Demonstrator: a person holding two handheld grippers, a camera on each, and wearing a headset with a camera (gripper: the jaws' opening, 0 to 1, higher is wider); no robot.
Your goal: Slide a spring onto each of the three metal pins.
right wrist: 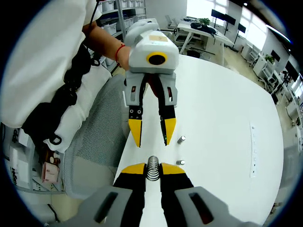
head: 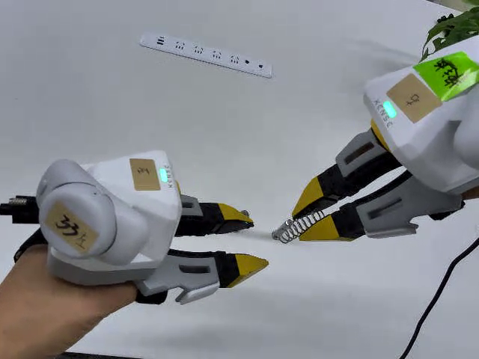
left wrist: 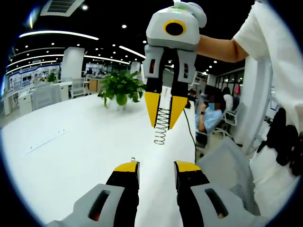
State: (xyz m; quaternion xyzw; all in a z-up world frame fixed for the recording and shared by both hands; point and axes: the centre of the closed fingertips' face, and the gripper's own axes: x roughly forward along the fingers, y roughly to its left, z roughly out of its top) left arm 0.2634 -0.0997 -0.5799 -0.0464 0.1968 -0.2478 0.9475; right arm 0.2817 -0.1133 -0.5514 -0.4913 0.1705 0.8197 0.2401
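left gripper [head: 258, 243] over white table [head: 112, 97] — open-plan office [left wrist: 42, 71].

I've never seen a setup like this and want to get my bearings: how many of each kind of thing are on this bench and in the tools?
Tools: 2 (left tool, right tool)
Spring: 1
Metal pins: 2 in sight
Power strip: 1
Potted plant: 1
Cable: 1
Total: 8

1. Two grippers are hovering over the desk [head: 90, 105]: the left gripper [head: 258, 243] and the right gripper [head: 299, 226].
2. One spring [head: 296, 226] is sitting in the right gripper.
3. Two metal pins [right wrist: 181, 139] [right wrist: 180, 162] are standing near the desk's edge.
4. One power strip [head: 206, 54] is lying on the desk.
5. One potted plant [left wrist: 120, 87] is standing near the desk's far edge.
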